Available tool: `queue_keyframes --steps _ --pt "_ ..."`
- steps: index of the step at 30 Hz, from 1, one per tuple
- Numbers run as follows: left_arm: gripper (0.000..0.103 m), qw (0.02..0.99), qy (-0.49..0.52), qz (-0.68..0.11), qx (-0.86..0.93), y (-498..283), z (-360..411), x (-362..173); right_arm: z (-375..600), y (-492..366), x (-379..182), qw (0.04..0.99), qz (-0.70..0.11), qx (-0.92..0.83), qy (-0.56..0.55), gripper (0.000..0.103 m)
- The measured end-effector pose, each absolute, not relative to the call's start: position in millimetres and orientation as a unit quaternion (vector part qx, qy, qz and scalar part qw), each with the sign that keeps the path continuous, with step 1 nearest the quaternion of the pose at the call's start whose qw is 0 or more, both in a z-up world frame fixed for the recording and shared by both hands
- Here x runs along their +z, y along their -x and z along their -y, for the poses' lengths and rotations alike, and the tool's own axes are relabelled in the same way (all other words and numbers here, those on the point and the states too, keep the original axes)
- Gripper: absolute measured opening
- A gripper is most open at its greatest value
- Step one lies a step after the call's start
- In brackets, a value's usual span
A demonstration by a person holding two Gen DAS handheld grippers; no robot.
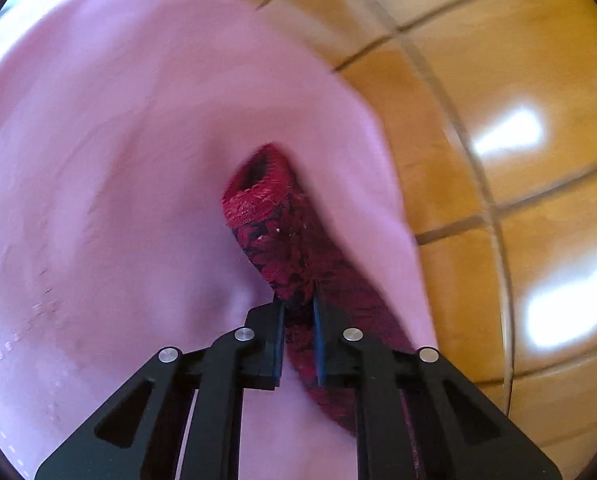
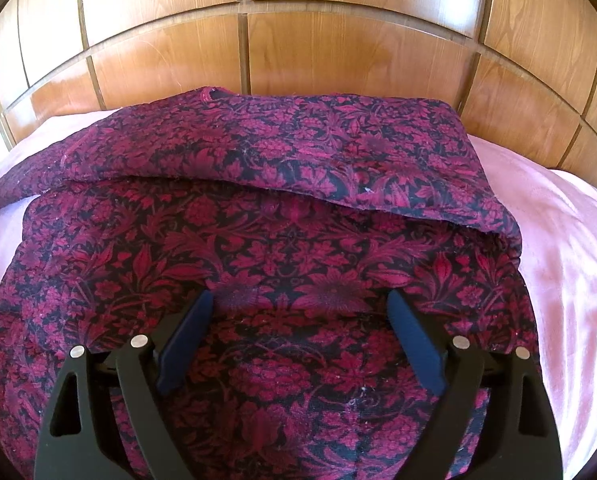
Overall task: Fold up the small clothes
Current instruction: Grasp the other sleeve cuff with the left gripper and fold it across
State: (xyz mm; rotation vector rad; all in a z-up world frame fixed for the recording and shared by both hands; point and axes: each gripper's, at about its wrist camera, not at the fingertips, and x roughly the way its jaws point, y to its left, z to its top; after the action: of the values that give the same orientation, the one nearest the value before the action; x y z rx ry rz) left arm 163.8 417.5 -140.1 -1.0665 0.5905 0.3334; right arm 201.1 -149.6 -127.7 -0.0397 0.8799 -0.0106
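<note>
A: Where is the garment lying?

B: The dark red and black floral-patterned knit garment (image 2: 282, 248) is lying spread over a pale pink bed sheet (image 2: 570, 240), with its far part folded back toward the camera so that a doubled flap is lying across the upper body. One sleeve is trailing out to the left onto the sheet in the right wrist view.

A: And the cuff?

B: In the left wrist view, the sleeve's ribbed red cuff (image 1: 258, 192) is standing up off the pink sheet (image 1: 118, 160), its mouth gaping open and pointing away from the camera. The sleeve is running back from it between the fingers.

A: So the left gripper is pinching it?

B: Yes. The left gripper (image 1: 298, 312) is pressing its black fingers with blue pads together on the sleeve cloth just behind the cuff.

A: The right one?

B: The right gripper (image 2: 300, 300) is hovering over the garment's middle with its jaws spread wide, nothing between them but the flat cloth below. Whether the tips are touching the fabric I cannot tell.

A: What is surrounding all this?

B: A glossy panelled wooden headboard (image 2: 338, 52) is rising behind the bed, catching bright window reflections in the left view.
</note>
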Motion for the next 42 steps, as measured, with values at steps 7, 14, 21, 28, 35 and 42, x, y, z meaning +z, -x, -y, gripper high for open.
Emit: queue_keyframes --steps 7,14,21,28,35,42 --pt "0.010 0.903 0.352 -0.242 0.036 -167.5 -314.8 -56.3 150.6 -201.4 -127.6 0.905 -0.425 -0.003 0.016 0.089" --pt "0.010 0.915 0.263 -0.299 -0.068 -187.6 -193.2 -59.6 152.9 -201.2 -127.4 0.906 -0.424 -0.002 0.012 0.089" --pt "0.023 0.893 0.214 -0.380 -0.109 -213.6 -111.8 -98.9 155.0 -200.8 -127.2 0.906 -0.423 0.001 0.010 0.089" --pt "0.066 0.890 0.203 -0.383 -0.144 -210.1 -103.6 -99.0 157.3 -202.0 -126.6 0.904 -0.427 0.005 0.007 0.089" --pt "0.078 0.897 0.220 -0.353 -0.148 -171.5 -129.7 -101.0 151.5 -216.5 -99.6 0.897 -0.433 0.065 -0.066 0.073" --pt "0.070 0.893 0.237 -0.378 -0.059 -155.1 -167.2 -123.5 81.1 -262.0 -80.8 0.859 -0.448 0.193 -0.152 0.054"
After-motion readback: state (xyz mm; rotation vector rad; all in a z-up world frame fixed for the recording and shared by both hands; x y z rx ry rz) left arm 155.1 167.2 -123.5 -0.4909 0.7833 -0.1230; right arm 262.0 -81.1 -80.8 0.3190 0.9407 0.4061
